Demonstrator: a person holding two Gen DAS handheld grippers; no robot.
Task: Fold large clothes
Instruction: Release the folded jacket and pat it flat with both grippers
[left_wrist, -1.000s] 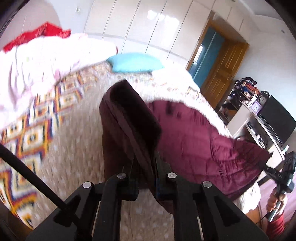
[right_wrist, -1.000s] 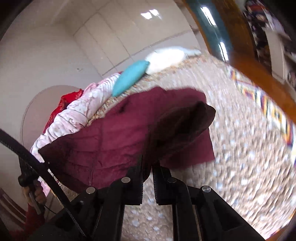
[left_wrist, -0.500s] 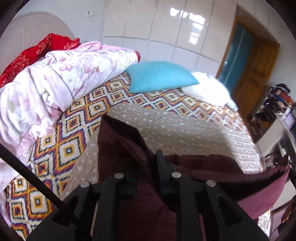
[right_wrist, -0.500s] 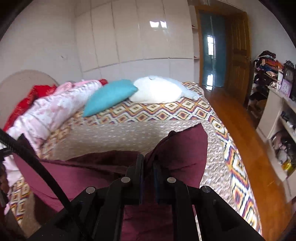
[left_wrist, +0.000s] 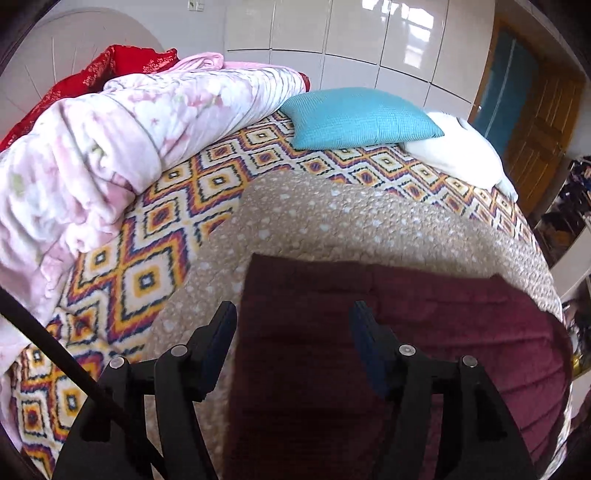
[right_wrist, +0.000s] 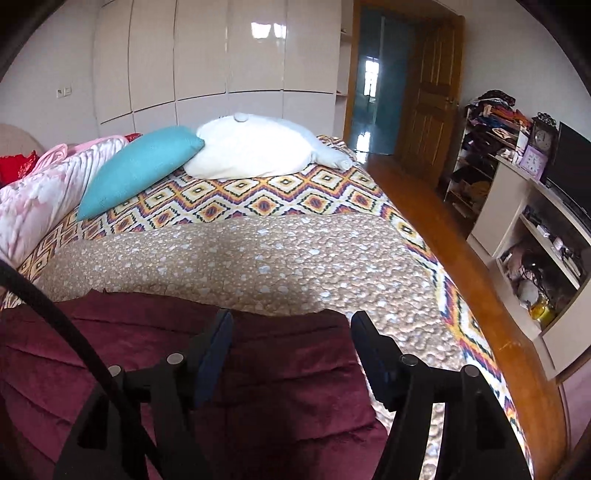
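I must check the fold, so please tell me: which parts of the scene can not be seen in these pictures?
- Maroon garment: near edge cut off by the frame bottom and covered by the open left gripper in left view.
- In right view, the right gripper and a cable cover it likewise.
- Shelf items: too small.

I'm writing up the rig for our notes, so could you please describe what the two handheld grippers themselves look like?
Both look alike. The left gripper and right gripper have matte black angular linkage arms with round silver pivot screws, and each finger carries a dark blue pad. A black cable runs diagonally along the left side of each view. No markings or sleeves show.
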